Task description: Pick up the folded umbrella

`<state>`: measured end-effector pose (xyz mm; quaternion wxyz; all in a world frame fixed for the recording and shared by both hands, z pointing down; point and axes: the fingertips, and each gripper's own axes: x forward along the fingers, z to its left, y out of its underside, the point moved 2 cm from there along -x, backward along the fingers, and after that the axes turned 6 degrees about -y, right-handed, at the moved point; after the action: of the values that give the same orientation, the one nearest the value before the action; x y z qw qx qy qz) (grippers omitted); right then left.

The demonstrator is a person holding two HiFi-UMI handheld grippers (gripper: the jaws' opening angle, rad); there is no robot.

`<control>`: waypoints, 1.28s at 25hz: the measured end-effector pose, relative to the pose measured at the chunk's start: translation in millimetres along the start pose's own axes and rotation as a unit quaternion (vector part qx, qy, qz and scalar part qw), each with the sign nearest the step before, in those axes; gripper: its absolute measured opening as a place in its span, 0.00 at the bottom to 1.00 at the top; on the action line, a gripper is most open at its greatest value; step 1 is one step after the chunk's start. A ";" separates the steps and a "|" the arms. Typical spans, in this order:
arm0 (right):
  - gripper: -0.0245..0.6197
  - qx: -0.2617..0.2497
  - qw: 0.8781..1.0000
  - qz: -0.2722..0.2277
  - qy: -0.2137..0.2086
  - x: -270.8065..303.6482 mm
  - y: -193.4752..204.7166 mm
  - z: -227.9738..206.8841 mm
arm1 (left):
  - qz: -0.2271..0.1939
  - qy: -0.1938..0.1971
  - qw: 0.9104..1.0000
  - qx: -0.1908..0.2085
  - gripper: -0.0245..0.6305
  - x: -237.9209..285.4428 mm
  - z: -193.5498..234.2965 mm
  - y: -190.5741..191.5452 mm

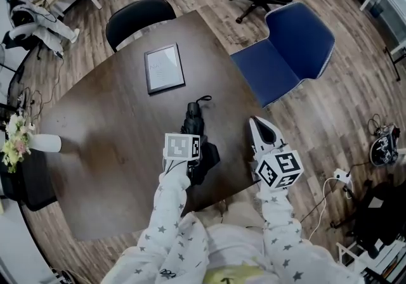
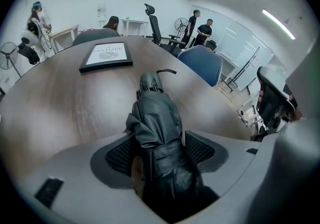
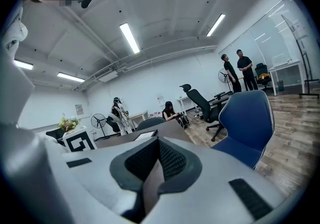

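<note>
The folded black umbrella (image 1: 193,123) lies on the dark round table (image 1: 108,162), with its strap loop pointing away from me. My left gripper (image 1: 192,161) points steeply down over its near end. In the left gripper view the umbrella (image 2: 155,118) runs between the jaws of the left gripper (image 2: 159,150). They stand wide, and a gap shows beside the left pad (image 2: 121,156). My right gripper (image 1: 262,125) hovers at the table's right edge, to the right of the umbrella. In its own view the right gripper (image 3: 156,160) has its pads together with nothing in them.
A framed picture (image 1: 164,68) lies farther back on the table. A blue chair (image 1: 292,54) stands at the right, a black chair (image 1: 136,16) behind the table. A white vase of flowers (image 1: 28,142) sits at the left edge. People stand and sit in the background.
</note>
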<state>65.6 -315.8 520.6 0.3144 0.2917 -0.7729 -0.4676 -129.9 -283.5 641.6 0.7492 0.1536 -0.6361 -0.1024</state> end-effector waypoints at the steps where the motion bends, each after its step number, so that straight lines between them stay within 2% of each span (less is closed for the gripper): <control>1: 0.07 0.001 1.000 0.000 0.001 -0.3 0.7 -1.1 | 0.003 -0.004 1.000 0.005 0.52 1.3 -0.4 0.7; 6: 0.07 0.002 1.000 -0.001 0.007 -3.5 1.1 -5.9 | 0.012 -0.015 1.000 0.009 0.50 7.2 -3.9 3.7; 11: 0.07 0.000 1.000 -0.002 0.008 -0.6 1.2 -4.9 | -0.013 -0.009 0.999 -0.029 0.44 4.1 1.0 3.0; 18: 0.07 -0.012 1.000 -0.015 0.009 -3.6 -12.5 -3.3 | -0.031 -0.006 0.999 -0.040 0.42 -0.1 2.8 1.0; 25: 0.07 -0.020 0.999 -0.026 0.019 -14.1 -21.8 -6.7 | -0.086 0.002 0.995 -0.054 0.42 -17.4 4.3 -1.8; 32: 0.07 -0.034 0.999 -0.035 0.013 -18.5 -29.8 -1.1 | -0.174 0.018 0.982 -0.071 0.42 -51.5 6.4 -11.5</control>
<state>82.8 -314.3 490.1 0.3175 0.3138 -0.7420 -0.5001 -144.5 -276.8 590.9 0.7401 0.2100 -0.5776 -0.2732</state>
